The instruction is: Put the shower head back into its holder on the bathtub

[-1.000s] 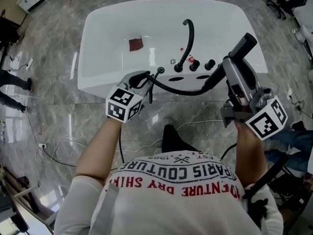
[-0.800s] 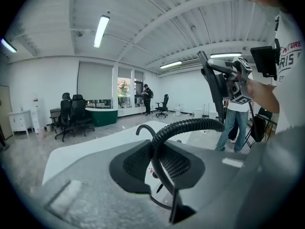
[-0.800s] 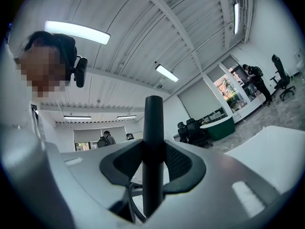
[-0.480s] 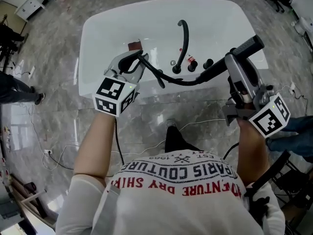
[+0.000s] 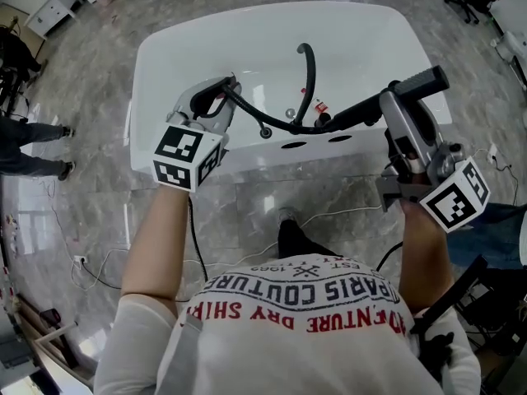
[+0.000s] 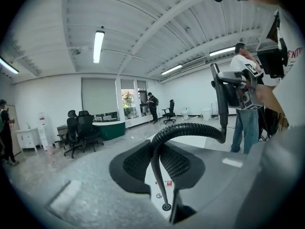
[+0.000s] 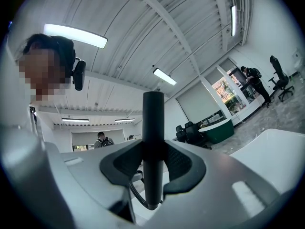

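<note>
Head view, shower head: the black shower head (image 5: 422, 81) is in the air at the upper right of the frame. It lies roughly level above the near right part of the white bathtub (image 5: 165, 48), with its hose end toward the middle of the tub deck. It sits in no fitting.
Right tool: the right tool (image 5: 387, 105) is clamped on the shower head's shaft. The right gripper view shows the black shaft pinched between both pads.
Left tool: the left tool (image 5: 224, 90), left of centre in the upper half, is closed on the ribbed black hose (image 5: 251, 115). The left gripper view shows the hose passing straight between its pads.
Hose: it comes up from a ring (image 5: 265, 132) in the tub deck and runs through the left tool. From there it arcs rightward to the shower head, and the loop is held clear of the deck.
Holder: it should be among the fittings by the curved black spout (image 5: 309, 68) at upper centre. The hose and shaft cross in front of them, so I cannot tell which one it is.
Done: both the head and its hose are gripped and held over the tub.
Left: by my reading, nearly everything that counts. The head must be carried to the holder, lined up and seated, then both tools let go.
Progress: the carrying stage, short of placement.
</note>
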The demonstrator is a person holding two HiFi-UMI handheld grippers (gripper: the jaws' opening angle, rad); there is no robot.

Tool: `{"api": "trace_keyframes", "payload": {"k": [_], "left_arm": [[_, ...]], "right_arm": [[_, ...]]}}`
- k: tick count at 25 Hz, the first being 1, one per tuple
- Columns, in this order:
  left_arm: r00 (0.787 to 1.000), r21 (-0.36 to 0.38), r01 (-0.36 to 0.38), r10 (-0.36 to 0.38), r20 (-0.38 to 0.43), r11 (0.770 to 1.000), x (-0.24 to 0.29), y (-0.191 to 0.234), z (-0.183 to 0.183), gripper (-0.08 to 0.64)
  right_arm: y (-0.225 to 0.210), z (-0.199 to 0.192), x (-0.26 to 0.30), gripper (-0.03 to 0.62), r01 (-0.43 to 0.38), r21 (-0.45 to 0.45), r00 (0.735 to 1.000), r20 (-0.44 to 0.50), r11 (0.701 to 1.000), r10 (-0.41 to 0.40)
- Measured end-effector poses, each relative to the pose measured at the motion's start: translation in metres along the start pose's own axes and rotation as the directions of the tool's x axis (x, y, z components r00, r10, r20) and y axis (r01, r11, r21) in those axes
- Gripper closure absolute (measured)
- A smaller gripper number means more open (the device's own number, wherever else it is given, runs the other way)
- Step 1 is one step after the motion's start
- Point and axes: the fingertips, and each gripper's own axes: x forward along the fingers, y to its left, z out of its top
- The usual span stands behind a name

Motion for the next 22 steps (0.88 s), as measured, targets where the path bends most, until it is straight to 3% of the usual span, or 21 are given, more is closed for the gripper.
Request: {"api": "trace_keyframes", "payload": {"k": [13,22], "left_arm": [[0.975,-0.205,0.0,-0.045,-0.217,0.979,0.044,-0.004,-0.138,0.495],[0.923,-0.309,0.02,-0.137,-0.36,0.951,0.081,-0.029,-0.237,0.495]], "right_arm": [[-0.04,-0.036,0.027,0.454,0.016,-0.004,0.995,-0.097,1.0,-0.017],[-0.062,-0.072,0.054,0.454,0.02,0.017,0.983,-0.183,1.0,-0.017]]}}
